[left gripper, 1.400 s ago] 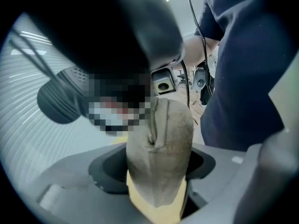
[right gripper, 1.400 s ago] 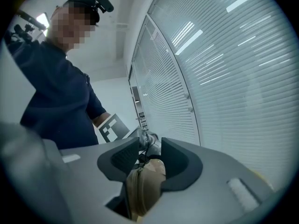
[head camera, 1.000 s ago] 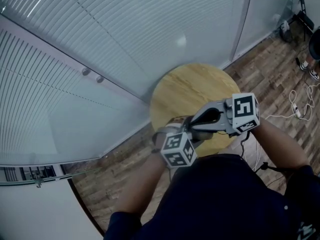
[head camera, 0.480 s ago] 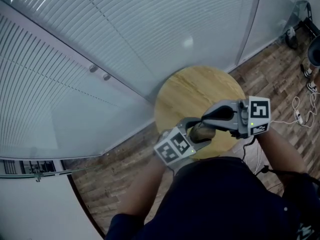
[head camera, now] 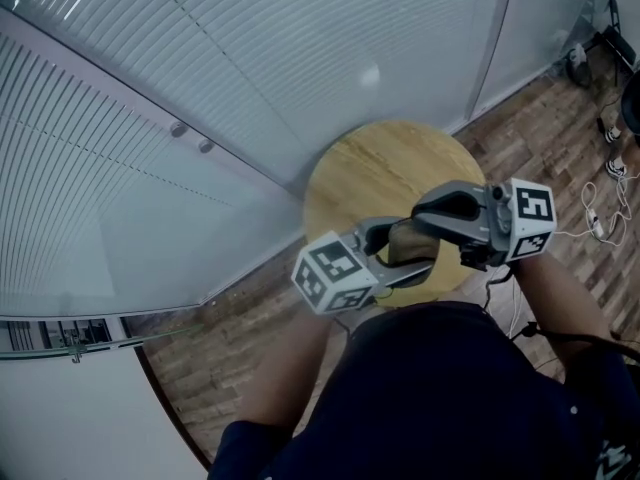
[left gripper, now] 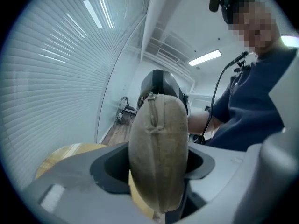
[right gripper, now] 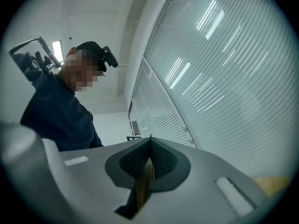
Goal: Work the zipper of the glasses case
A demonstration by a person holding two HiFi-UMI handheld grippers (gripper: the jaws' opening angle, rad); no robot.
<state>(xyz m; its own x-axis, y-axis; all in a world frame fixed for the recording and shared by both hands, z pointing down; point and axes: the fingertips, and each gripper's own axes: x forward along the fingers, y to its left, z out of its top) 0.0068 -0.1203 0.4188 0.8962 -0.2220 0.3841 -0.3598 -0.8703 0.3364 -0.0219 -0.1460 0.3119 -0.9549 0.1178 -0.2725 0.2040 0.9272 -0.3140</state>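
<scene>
a glasses case (left gripper: 159,139) sits between the wide jaws of the left gripper (left gripper: 156,168), which have just been closing on it, while the right gripper (right gripper: 148,164), clamped shut, pinches its zipper pull (right gripper: 143,186); a hard tug may slip the pull free or twist the case out.

Tan fabric glasses case (left gripper: 158,143), an oval pouch, hangs end-on above the round wooden counter (head camera: 368,168), clamped between the left gripper's (left gripper: 156,169) fingers, which have just been closing. Its zipper seam runs lengthwise along the visible edge. The right gripper (right gripper: 150,160) pinches a thin tan tab (right gripper: 145,185).
</scene>
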